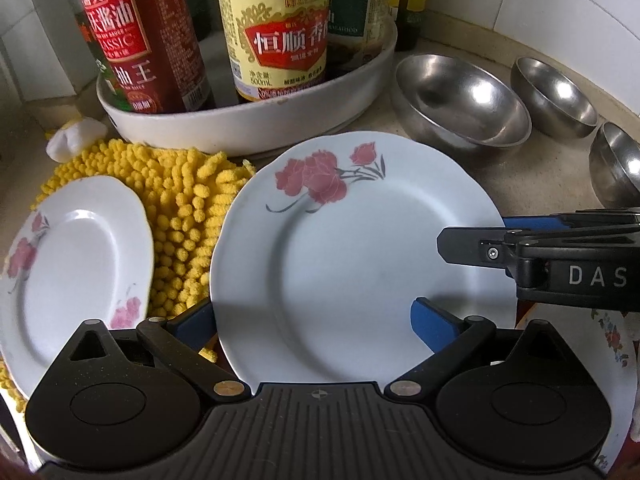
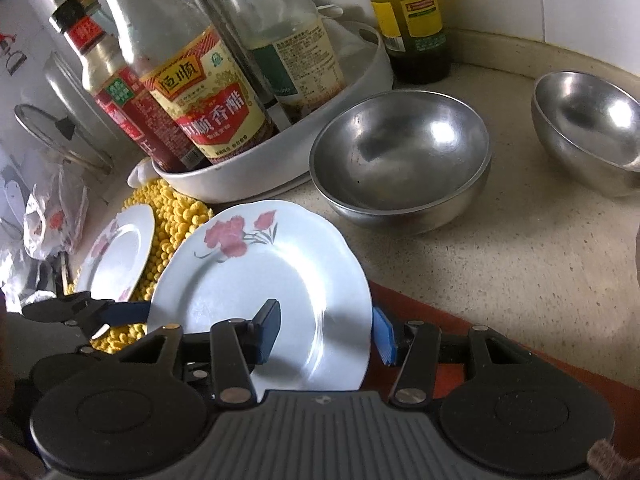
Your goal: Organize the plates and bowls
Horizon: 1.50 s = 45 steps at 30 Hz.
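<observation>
The right gripper (image 2: 324, 328) pinches the plate (image 2: 260, 292) by its right rim, tilted above the counter's (image 2: 500, 272) front edge; the left gripper (image 1: 312, 320), seemingly wide, straddles its near rim.

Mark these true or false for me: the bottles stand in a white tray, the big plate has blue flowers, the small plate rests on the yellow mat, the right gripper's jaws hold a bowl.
1. The bottles stand in a white tray. True.
2. The big plate has blue flowers. False: they are pink.
3. The small plate rests on the yellow mat. True.
4. The right gripper holds a bowl. False: its jaws clamp the big plate's rim; the bowl sits untouched on the counter.
</observation>
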Motion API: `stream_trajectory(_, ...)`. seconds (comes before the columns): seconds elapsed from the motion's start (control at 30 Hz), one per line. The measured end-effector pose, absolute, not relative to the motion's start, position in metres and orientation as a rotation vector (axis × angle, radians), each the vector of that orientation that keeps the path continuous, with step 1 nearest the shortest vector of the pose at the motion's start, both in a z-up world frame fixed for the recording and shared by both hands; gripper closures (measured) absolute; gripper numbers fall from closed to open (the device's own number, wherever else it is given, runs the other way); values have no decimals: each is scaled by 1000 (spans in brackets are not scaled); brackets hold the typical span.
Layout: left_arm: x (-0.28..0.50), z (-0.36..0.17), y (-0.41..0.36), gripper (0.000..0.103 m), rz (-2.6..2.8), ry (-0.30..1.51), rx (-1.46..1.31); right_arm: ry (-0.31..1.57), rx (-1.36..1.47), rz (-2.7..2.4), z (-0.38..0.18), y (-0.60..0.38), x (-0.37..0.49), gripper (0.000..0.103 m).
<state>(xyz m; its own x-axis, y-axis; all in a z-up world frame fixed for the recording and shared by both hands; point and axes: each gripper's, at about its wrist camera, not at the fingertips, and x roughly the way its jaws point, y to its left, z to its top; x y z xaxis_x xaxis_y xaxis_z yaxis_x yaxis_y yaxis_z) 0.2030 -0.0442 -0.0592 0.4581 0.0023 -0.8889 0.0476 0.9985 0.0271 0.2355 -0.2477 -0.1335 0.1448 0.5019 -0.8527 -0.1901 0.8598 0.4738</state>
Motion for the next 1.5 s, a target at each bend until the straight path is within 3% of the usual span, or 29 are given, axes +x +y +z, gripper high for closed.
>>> stream_trajectory(1.0, 184, -22, -40, 2, 8, 997, 80, 1349, 386, 504, -102, -250, 229, 57)
stream_trajectory(1.5, 165, -43, -100, 5, -219, 1063, 150, 1444, 401, 348, -87, -304, 182, 57)
